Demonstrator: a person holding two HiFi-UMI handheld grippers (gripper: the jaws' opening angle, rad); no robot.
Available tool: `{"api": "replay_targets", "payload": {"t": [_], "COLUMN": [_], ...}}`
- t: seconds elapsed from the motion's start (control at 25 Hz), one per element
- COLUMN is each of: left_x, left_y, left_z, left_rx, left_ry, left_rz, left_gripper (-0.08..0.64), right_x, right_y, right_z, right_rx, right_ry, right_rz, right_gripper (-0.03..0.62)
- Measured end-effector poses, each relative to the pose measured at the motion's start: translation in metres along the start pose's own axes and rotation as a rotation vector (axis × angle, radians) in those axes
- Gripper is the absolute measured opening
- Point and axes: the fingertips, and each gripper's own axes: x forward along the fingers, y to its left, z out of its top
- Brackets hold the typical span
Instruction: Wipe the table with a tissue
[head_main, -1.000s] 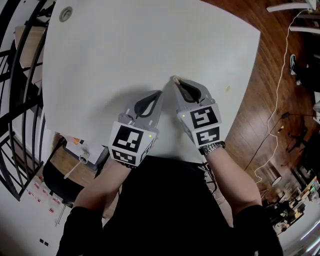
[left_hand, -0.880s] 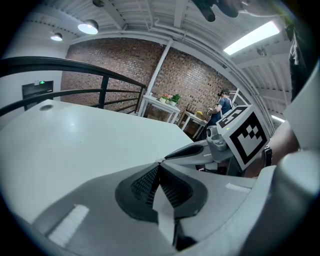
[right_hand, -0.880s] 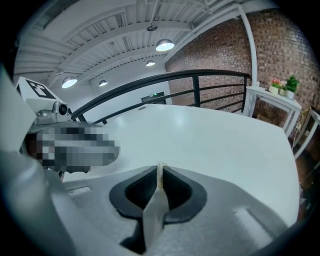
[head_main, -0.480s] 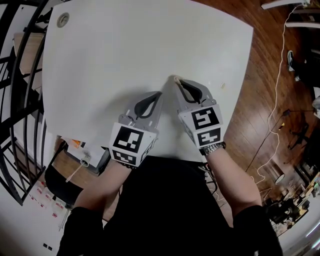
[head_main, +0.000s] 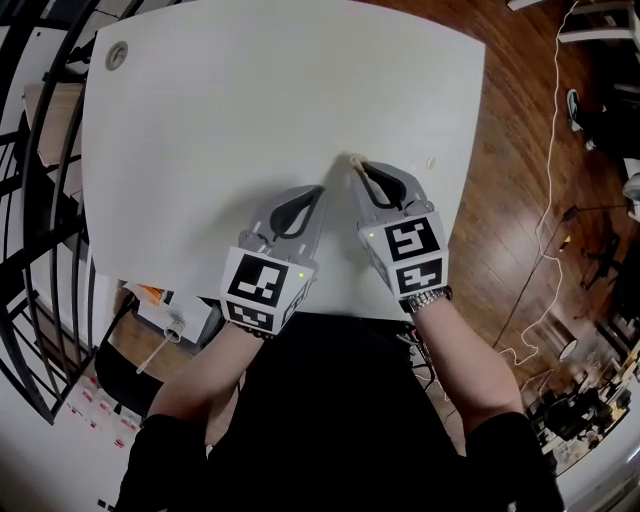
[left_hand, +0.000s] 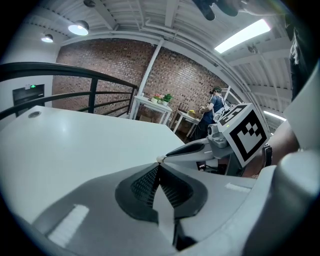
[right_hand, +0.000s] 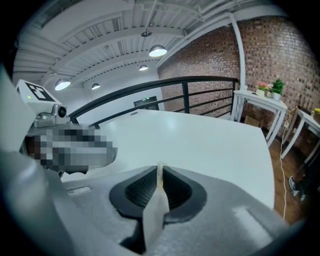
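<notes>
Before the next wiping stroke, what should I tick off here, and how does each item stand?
1. Right gripper holds the tissue: ok, its jaws are shut on it.
2. Enough tissue past the jaws to wipe with: not ok, only a small tip shows.
3. Tissue touches the table: cannot tell.
4. Something to wipe: ok, a small speck lies on the table to the right of the right gripper.
5. Left gripper out of the way: ok, its jaws are shut and it sits on the side away from the speck.
</notes>
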Motion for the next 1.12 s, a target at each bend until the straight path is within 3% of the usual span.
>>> {"api": "replay_targets", "payload": {"t": [0.8,1.12], "left_x": [0.028,0.029], "left_y": [-0.065,-0.070], "left_z": [-0.002,-0.006], "left_rx": [0.088,0.100], "left_ry": [0.046,0.053], "left_rz": [-0.122,-0.165], "left_gripper": [0.009,0.009], "right_x": [-0.054,-0.060], "right_y": [-0.050,-0.058], "right_z": [-0.042,-0.054], "right_rx": [0.111,0.140], "right_ry": [-0.016,0.001], "right_rz": [-0.131,-0.179], "right_gripper": [0.026,0.026]}}
